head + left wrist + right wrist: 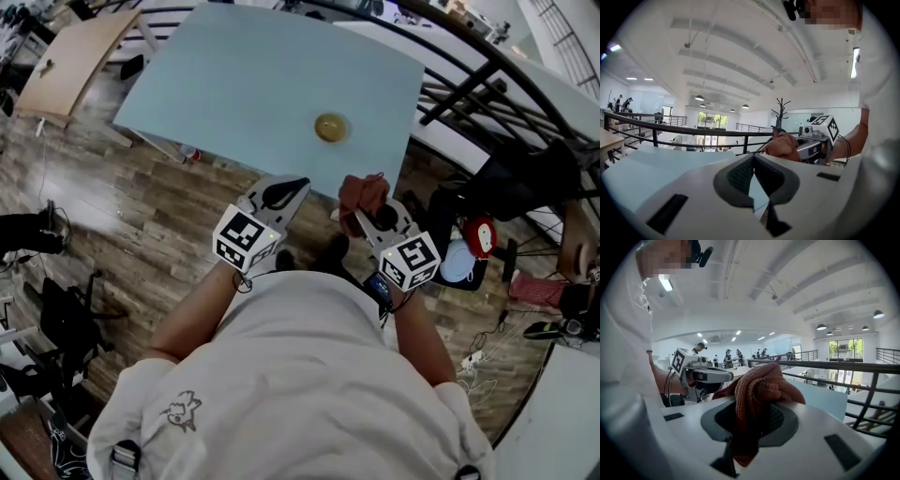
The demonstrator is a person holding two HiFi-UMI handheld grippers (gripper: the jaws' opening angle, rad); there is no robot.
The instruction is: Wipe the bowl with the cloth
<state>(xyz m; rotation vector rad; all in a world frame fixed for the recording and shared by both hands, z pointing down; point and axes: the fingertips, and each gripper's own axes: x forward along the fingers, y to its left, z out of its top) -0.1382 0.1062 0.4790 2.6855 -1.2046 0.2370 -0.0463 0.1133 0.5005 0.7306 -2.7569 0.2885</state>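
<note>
The left gripper (754, 174) is empty with its jaws together, probably kept free to steady the bowl (330, 127), which sits untouched on the table (234, 84), well ahead of both grippers. The right gripper (373, 214) is clamped on the bunched cloth (758, 389), held ready for wiping. Only the head view shows the bowl, and only the gripper views show the jaws plainly.

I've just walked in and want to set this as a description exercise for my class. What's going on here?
A person in a white shirt stands at a light blue table, with a gripper in each hand. The right gripper is shut on a bunched reddish-brown cloth. The left gripper is shut and holds nothing. A small yellowish bowl sits on the table ahead of both grippers. Neither touches it, so the wiping has not yet begun.
</note>
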